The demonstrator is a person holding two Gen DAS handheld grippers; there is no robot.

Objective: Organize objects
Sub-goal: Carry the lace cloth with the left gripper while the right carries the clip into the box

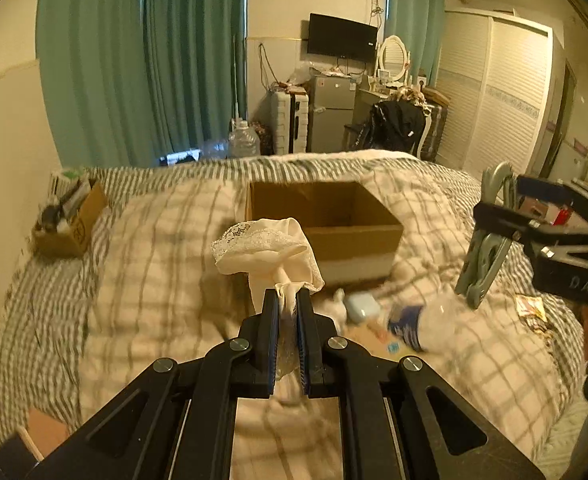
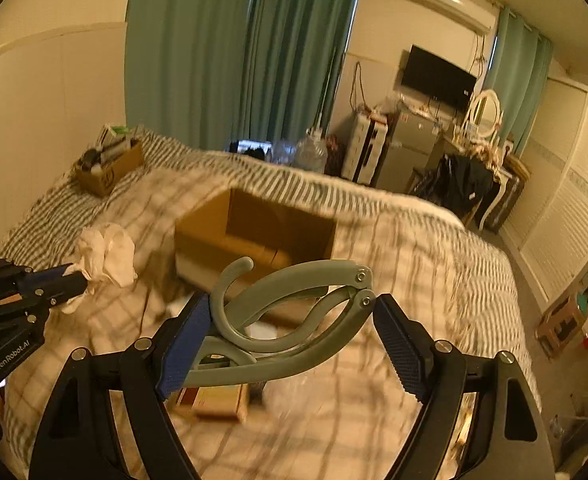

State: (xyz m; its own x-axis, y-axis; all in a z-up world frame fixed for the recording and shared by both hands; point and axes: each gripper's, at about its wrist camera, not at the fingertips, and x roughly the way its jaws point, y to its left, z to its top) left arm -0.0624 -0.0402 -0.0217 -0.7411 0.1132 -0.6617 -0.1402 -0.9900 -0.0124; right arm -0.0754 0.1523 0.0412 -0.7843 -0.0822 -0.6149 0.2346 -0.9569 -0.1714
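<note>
My left gripper (image 1: 287,300) is shut on a cream lace-trimmed cloth (image 1: 268,252) and holds it above the bed, just in front of an open cardboard box (image 1: 322,216). It also shows in the right wrist view (image 2: 80,280) with the cloth (image 2: 106,252). My right gripper (image 2: 290,320) is closed on a grey-green folding plastic hanger (image 2: 294,312) that spans between its pads, in front of the box (image 2: 254,236). In the left wrist view the hanger (image 1: 484,240) hangs from the right gripper (image 1: 494,220) at the right.
On the checked quilt (image 1: 154,280) lie a light blue case (image 1: 360,306), a clear plastic bottle (image 1: 426,324), a snack packet (image 1: 530,306) and a flat box (image 2: 214,400). A second filled cardboard box (image 1: 68,220) stands at the bed's left. Furniture lies beyond the bed.
</note>
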